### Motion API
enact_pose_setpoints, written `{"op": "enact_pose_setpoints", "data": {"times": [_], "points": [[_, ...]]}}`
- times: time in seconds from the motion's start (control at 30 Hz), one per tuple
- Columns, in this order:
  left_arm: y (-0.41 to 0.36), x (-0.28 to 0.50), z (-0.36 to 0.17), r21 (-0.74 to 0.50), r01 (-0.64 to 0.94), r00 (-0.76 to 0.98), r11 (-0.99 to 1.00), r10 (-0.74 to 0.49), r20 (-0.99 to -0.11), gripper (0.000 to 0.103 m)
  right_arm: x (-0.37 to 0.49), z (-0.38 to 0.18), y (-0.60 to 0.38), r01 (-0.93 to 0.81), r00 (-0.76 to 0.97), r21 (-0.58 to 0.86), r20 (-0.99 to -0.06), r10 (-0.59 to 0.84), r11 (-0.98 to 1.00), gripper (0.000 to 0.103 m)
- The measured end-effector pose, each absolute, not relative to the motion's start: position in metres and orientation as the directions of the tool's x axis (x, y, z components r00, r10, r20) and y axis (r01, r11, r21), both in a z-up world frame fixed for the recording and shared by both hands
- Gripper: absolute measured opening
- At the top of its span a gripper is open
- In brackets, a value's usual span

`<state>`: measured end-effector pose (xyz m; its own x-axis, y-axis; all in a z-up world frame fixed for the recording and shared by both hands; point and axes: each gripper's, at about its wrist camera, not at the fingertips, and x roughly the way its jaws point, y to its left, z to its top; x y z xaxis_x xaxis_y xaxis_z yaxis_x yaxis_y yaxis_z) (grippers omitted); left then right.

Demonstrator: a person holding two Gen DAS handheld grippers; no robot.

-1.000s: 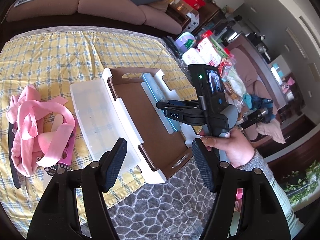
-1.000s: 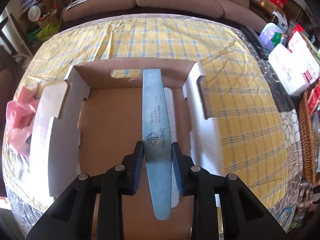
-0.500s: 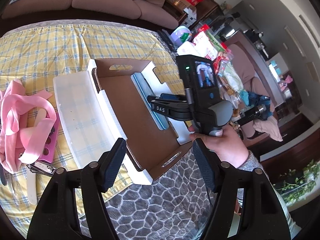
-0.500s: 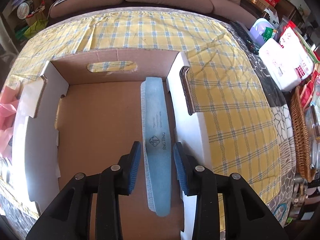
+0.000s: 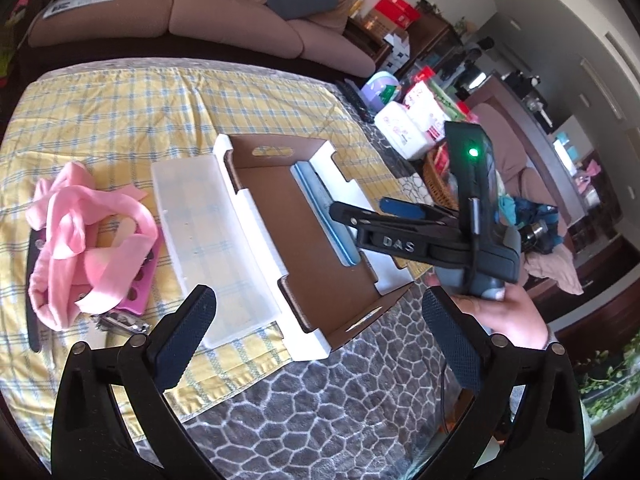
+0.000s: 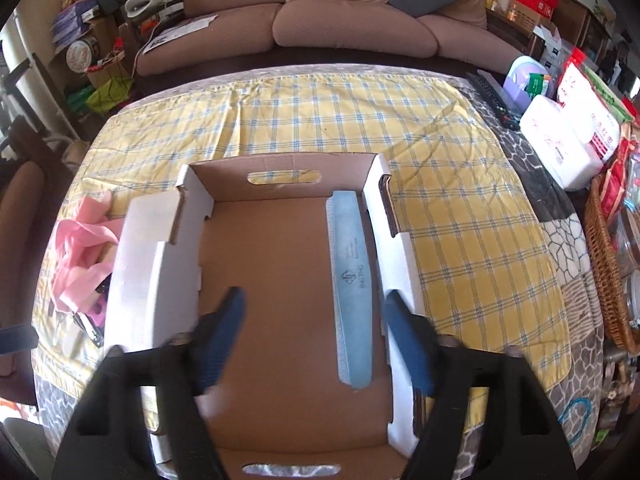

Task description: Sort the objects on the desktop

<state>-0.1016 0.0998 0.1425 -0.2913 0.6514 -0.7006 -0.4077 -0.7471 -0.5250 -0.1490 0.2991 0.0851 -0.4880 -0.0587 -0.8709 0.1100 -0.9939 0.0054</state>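
Where it lies flat in cardboard tray (image 6: 280,360): nail file (image 6: 352,292) long, blue-grey, logo-printed.

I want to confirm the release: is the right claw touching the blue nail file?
Apart. The right wrist view shows the right claw opening, bare cardboard between each pad and the file lying in the box.

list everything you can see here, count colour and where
cardboard tray: 1, brown with white sides, middle of cloth
nail file: 1, blue, in tray by its right wall
tablecloth: 1, yellow check, on table
clear lid: 1, whitish, left of tray
pink fabric: 1 bundle, far left
sofa: 1, brown, behind table
wicker basket: 1, right edge
left gripper: black, opening, nothing between fingers
right gripper: black, opening over tray, file released
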Motion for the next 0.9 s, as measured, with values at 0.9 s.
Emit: {"op": "enact_pose_setpoints", "data": {"times": [0.9], "points": [[-0.074,-0.039,0.102,-0.269,-0.162,-0.501,-0.949,0.314,-0.807,0.103,-0.016,0.136,0.185,0.330,-0.533,0.125,-0.794,-0.294,-0.935,0.103]]}}
